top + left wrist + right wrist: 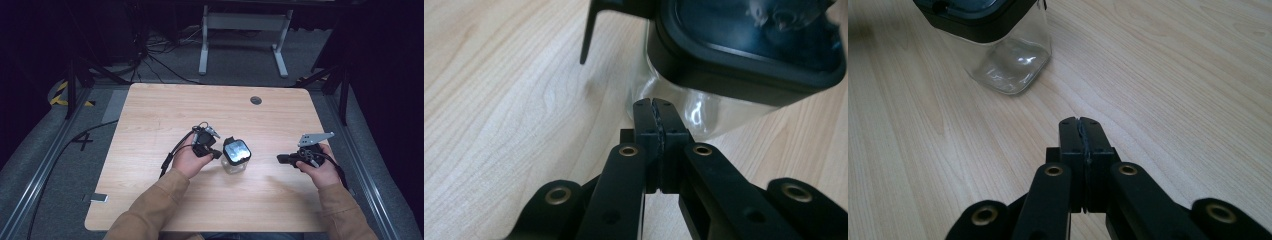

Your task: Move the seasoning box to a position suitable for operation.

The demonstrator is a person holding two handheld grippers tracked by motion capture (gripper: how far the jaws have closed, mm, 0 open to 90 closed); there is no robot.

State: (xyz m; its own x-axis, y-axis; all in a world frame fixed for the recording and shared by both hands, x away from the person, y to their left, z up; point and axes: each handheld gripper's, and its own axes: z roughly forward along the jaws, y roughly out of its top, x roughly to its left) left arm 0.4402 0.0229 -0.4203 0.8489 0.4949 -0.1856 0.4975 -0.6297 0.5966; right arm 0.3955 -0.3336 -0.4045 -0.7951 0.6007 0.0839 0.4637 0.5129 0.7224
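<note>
With both jaw pairs pressed together, the left gripper [216, 154] just beside the lidded clear jar [236, 155] toward the surface's [150, 115] near edge and the right gripper [281, 159] well apart, a careless nudge could tip it

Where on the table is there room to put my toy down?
The whole far half of the table is bare, up to the small round cap. The near left corner is free too. It is crowded in the middle, where the left claw sits right beside the jar.
</note>
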